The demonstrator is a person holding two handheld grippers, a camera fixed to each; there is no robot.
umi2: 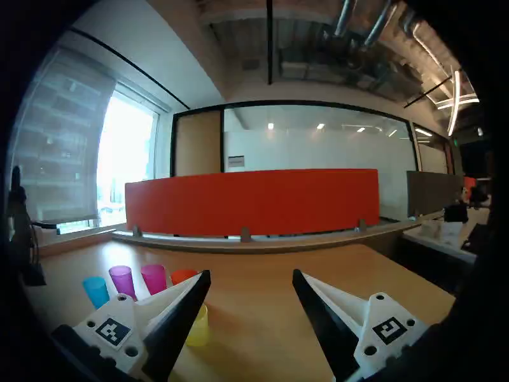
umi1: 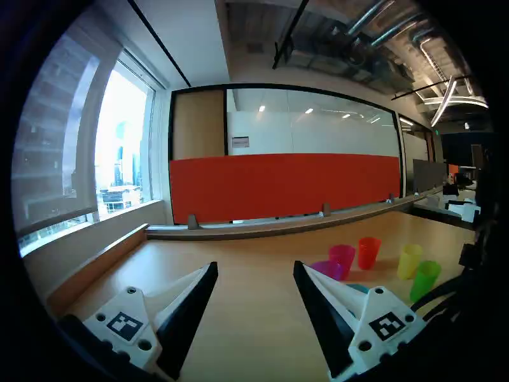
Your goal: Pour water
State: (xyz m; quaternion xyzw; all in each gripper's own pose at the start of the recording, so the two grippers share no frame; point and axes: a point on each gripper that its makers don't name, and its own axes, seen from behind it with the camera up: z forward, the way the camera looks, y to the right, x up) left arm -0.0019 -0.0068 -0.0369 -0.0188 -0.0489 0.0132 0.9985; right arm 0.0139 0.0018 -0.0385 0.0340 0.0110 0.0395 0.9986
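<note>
Hovering above the wooden counter (umi1: pixel 254 251), the left gripper (umi1: pixel 254 299) and right gripper (umi2: pixel 251 305) both have fingers spread apart and empty; the coloured cups (umi1: pixel 368 252) stand clustered on the counter between the two grippers

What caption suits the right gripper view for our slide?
Open claw over a desk, cups at left, red divider behind.

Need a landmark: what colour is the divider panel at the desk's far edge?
Red-orange; the divider panel shows best in the right gripper view.
</note>
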